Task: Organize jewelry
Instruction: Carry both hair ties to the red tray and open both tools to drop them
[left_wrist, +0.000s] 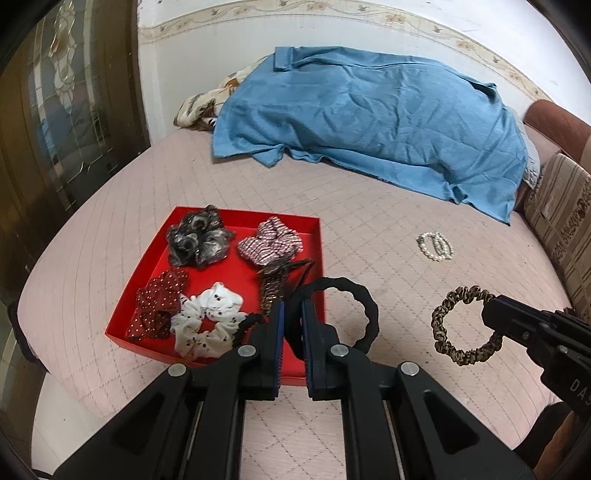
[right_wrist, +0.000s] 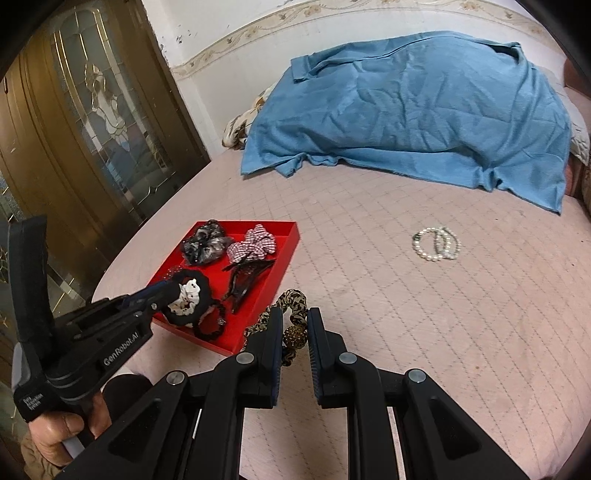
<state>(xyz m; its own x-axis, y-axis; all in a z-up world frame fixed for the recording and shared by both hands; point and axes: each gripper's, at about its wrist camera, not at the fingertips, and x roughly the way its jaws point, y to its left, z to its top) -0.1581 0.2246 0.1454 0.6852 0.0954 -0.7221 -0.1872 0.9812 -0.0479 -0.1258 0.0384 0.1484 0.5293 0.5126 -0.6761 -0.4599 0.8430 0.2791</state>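
Note:
A red tray (left_wrist: 122, 325) (right_wrist: 288, 243) on the pink bed holds several scrunchies and a dark hair clip (right_wrist: 243, 280). My left gripper (left_wrist: 293, 314) is shut on a black hair tie (left_wrist: 365, 306) and holds it over the tray's right edge; it also shows in the right wrist view (right_wrist: 173, 291). My right gripper (right_wrist: 295, 321) stands around a leopard-print hair tie (left_wrist: 461, 325) (right_wrist: 295, 299) with a gold bead, just right of the tray; the jaws are narrowly apart and I cannot tell if they grip it. Pearl bracelets (left_wrist: 436, 245) (right_wrist: 437, 243) lie further right.
A blue cloth (left_wrist: 369, 118) (right_wrist: 406, 110) covers a heap at the far side of the bed. A glass-panelled wooden door (right_wrist: 92, 122) stands on the left. Striped cushions (left_wrist: 565, 221) line the right edge.

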